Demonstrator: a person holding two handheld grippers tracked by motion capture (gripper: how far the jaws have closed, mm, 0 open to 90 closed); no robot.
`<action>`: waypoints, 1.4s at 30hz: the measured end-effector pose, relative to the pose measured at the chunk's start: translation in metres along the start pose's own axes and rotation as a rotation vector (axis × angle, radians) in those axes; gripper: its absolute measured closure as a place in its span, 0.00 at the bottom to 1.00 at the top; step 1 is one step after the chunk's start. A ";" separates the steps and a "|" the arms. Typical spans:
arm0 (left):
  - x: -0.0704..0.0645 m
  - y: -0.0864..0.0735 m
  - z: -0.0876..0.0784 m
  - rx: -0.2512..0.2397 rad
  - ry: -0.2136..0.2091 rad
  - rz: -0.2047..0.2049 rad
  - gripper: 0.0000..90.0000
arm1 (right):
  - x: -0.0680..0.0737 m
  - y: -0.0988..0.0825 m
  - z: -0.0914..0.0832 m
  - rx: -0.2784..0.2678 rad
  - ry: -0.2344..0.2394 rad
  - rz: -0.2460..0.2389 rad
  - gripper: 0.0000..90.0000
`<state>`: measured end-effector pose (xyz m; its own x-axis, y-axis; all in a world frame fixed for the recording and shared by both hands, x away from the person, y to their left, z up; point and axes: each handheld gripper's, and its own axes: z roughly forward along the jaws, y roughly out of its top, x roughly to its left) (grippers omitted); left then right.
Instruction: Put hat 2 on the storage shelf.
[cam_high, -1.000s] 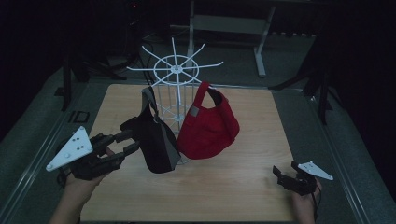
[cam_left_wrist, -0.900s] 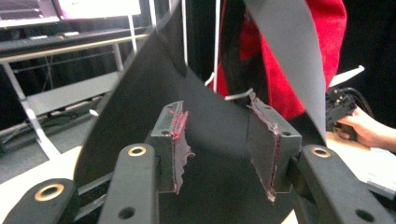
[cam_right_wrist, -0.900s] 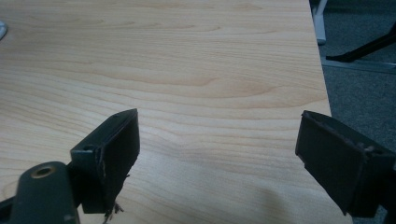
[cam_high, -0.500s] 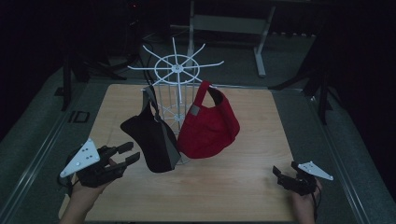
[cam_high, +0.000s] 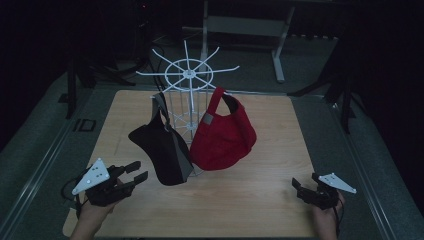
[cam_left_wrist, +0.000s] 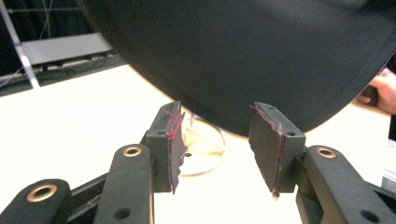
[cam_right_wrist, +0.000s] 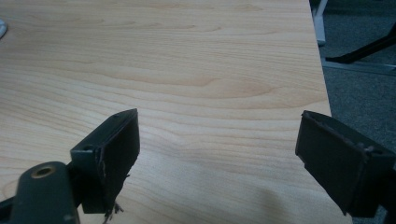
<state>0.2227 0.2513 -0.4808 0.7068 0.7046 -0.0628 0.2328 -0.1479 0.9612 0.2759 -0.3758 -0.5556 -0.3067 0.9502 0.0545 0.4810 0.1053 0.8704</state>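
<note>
A white wire rack stands mid-table with a black cap and a red cap hanging from it. My left gripper sits low at the front left, its jaws pointing at the black cap and a short way off it. Those jaws have just been opening, with nothing between them. In the left gripper view the black cap looms above my left gripper, and the rack's round base lies beyond. My right gripper rests open at the front right; in its own view my right gripper is over bare wood.
The wooden table has free room along its front between the two hands. Its right edge drops to a dark floor. Grey stands and a bench frame stand behind the table.
My left gripper has come down and back toward the front left corner, away from the black cap. The right gripper has stayed put, and the caps hang as before.
</note>
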 end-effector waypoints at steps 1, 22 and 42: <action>0.001 -0.003 0.000 0.004 -0.001 -0.004 0.61 | 0.000 0.000 0.000 0.000 0.000 0.001 0.15; 0.017 -0.068 0.025 0.218 0.096 -0.099 0.14 | 0.001 0.000 0.000 0.001 -0.003 -0.005 0.15; 0.012 -0.077 0.009 0.221 0.251 -0.075 0.10 | 0.002 -0.001 -0.001 -0.003 -0.014 -0.012 0.15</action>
<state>0.2193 0.2645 -0.5581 0.5022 0.8639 -0.0368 0.4362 -0.2164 0.8735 0.2744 -0.3746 -0.5556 -0.3012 0.9528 0.0373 0.4747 0.1159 0.8725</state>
